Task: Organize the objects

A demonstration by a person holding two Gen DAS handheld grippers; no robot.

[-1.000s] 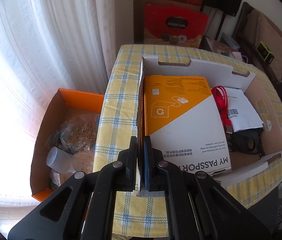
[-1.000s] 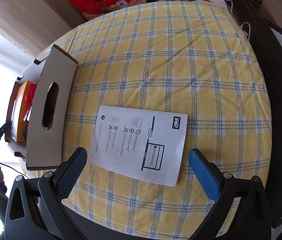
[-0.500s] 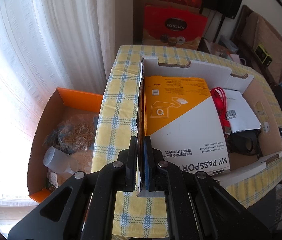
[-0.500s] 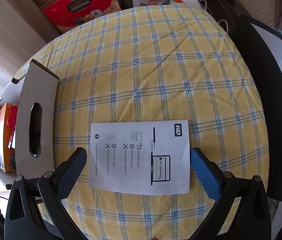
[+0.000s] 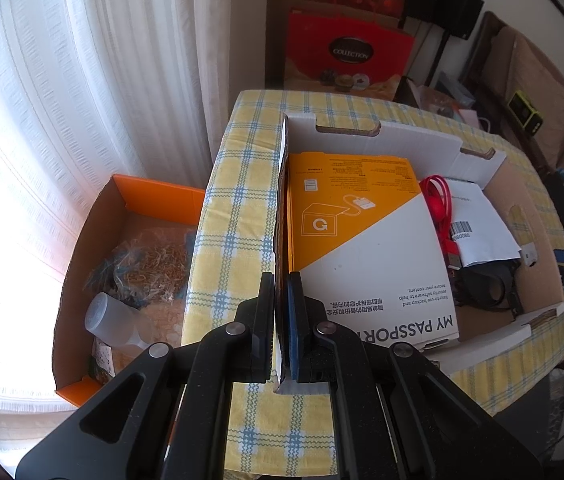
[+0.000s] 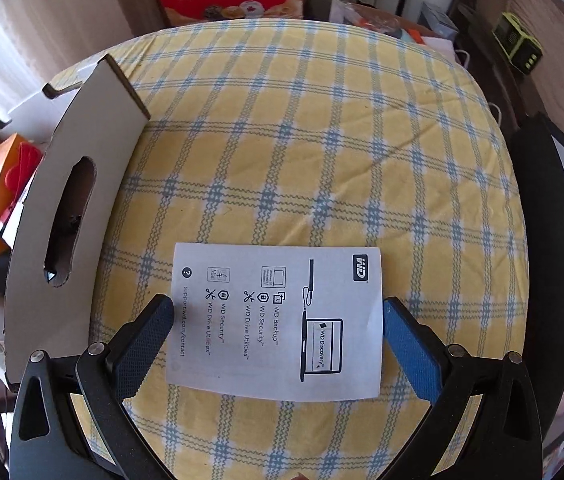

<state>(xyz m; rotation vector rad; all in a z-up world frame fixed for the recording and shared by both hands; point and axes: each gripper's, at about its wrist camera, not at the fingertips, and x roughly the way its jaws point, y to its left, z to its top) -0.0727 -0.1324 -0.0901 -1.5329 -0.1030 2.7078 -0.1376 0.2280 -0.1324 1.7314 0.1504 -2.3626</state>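
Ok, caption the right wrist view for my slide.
Open right gripper poised over the WD leaflet on the checked tablecloth, beside the cardboard box.

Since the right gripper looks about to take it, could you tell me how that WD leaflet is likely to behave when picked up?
The WD leaflet looks like thin paper lying flat on the tablecloth, so its edges are probably hard to get under. Once pinched it would likely droop. The open right gripper straddles it.

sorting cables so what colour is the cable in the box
Red; the cable shows best in the left wrist view, beside the orange and white carton.
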